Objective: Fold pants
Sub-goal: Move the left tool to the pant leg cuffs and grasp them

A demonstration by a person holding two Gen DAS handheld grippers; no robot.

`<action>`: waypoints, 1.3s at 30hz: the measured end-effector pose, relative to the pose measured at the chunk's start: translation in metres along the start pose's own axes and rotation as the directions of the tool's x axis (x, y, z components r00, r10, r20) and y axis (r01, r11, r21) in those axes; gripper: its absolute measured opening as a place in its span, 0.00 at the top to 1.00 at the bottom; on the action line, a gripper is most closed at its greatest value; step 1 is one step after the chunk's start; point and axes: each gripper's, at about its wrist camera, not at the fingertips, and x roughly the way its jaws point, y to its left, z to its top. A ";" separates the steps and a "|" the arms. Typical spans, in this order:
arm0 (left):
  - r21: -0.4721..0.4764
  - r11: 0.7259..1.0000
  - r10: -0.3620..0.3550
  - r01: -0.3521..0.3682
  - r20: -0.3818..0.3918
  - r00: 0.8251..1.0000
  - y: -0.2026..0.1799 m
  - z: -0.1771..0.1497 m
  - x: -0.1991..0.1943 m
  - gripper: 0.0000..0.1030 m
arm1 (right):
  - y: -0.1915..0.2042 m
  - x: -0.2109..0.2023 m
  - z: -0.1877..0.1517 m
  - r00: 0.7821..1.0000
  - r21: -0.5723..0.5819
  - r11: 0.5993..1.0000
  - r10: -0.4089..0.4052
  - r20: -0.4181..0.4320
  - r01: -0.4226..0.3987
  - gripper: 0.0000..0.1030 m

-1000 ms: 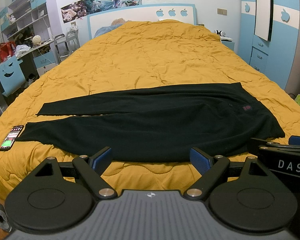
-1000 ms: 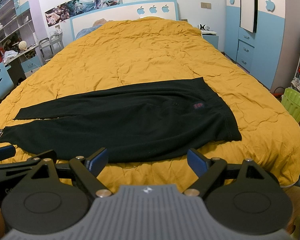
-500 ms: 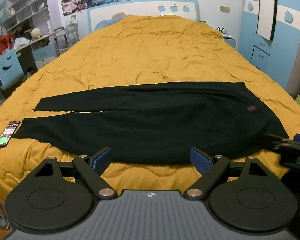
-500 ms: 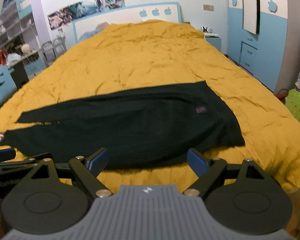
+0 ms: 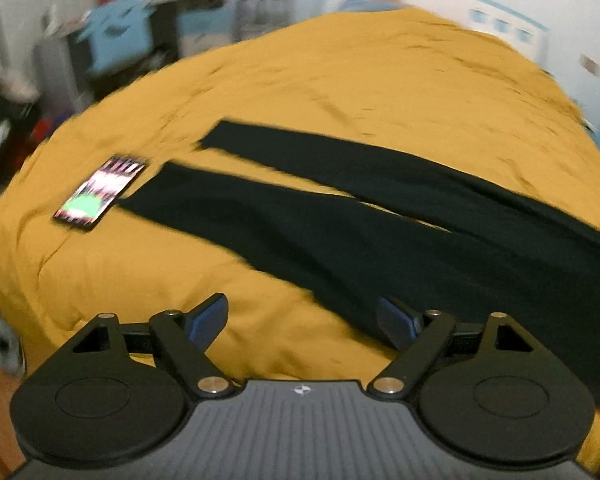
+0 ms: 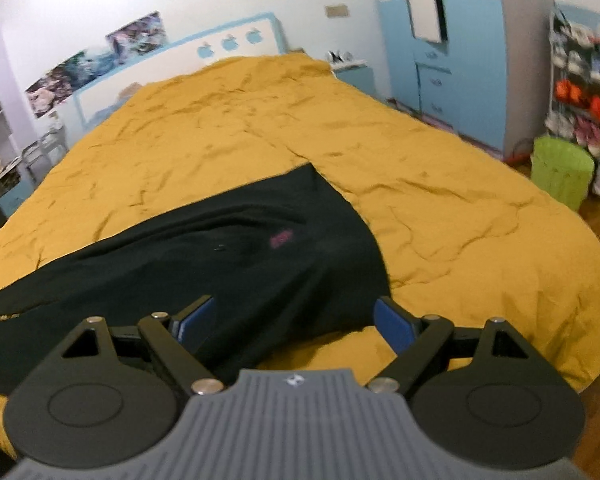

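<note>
Black pants (image 5: 380,236) lie flat across a yellow quilted bed (image 5: 340,76), legs to the left, waist to the right. The left wrist view shows both legs with a narrow gap between them. My left gripper (image 5: 302,316) is open and empty, low over the near leg's front edge. The right wrist view shows the waist end (image 6: 260,248) with a small red label (image 6: 281,239). My right gripper (image 6: 294,320) is open and empty, just above the near waist corner.
A phone (image 5: 100,192) with a lit screen lies on the bed beside the near leg cuff. A desk and blue chair (image 5: 116,36) stand left of the bed. A green bin (image 6: 562,170), shoe rack and blue wardrobe (image 6: 460,52) stand to the right.
Both grippers have swung apart: the left view turned toward the leg cuffs and phone, the right view toward the waist. Both came closer to the pants. The jaws stayed open.
</note>
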 end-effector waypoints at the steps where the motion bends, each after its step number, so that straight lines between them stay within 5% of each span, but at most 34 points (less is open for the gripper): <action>1: -0.041 0.999 -0.002 0.002 -0.009 1.000 0.013 0.008 0.006 0.06 | -0.004 0.005 0.003 1.000 0.012 1.000 0.003 -0.012 -0.003 0.20; 4: -0.212 0.977 -0.037 0.030 -0.029 0.999 0.056 0.030 0.025 0.12 | -0.014 0.022 0.012 0.998 0.045 0.999 0.017 -0.056 -0.014 0.20; 8: -0.468 0.880 -0.104 0.081 -0.024 0.994 0.113 0.043 0.060 0.16 | -0.029 0.048 0.020 0.989 0.170 0.983 0.090 -0.115 -0.070 0.20; 17: -0.669 0.720 -0.207 0.183 0.045 0.977 0.172 0.052 0.115 0.20 | -0.064 0.078 0.018 0.976 0.461 0.880 0.187 -0.114 -0.115 0.20; 19: -0.675 0.715 -0.214 0.185 0.041 0.976 0.174 0.052 0.126 0.21 | -0.067 0.083 0.020 0.975 0.485 0.866 0.196 -0.103 -0.123 0.21; 24: -0.618 0.770 -0.179 0.160 0.031 0.983 0.165 0.054 0.139 0.23 | -0.071 0.091 0.020 0.974 0.506 0.853 0.203 -0.095 -0.129 0.25; 26: -0.622 0.769 -0.162 0.147 0.033 0.986 0.165 0.053 0.142 0.32 | -0.073 0.094 0.018 0.974 0.531 0.837 0.207 -0.090 -0.129 0.28; 28: -0.638 0.758 -0.145 0.134 0.035 0.989 0.167 0.052 0.139 0.56 | -0.077 0.095 0.016 0.974 0.561 0.817 0.211 -0.081 -0.130 0.32; 33: -0.644 0.757 -0.127 0.110 0.021 0.992 0.172 0.052 0.140 0.74 | -0.085 0.097 0.013 0.975 0.610 0.782 0.213 -0.069 -0.128 0.39; 36: -0.654 0.749 -0.127 0.105 0.014 0.992 0.175 0.052 0.139 0.76 | -0.086 0.090 0.009 0.989 0.621 0.781 0.135 -0.066 -0.065 0.68; 39: -0.648 0.756 -0.119 0.095 0.007 0.993 0.175 0.051 0.139 0.76 | -0.093 0.073 0.006 0.999 0.666 0.746 0.021 -0.029 0.004 0.59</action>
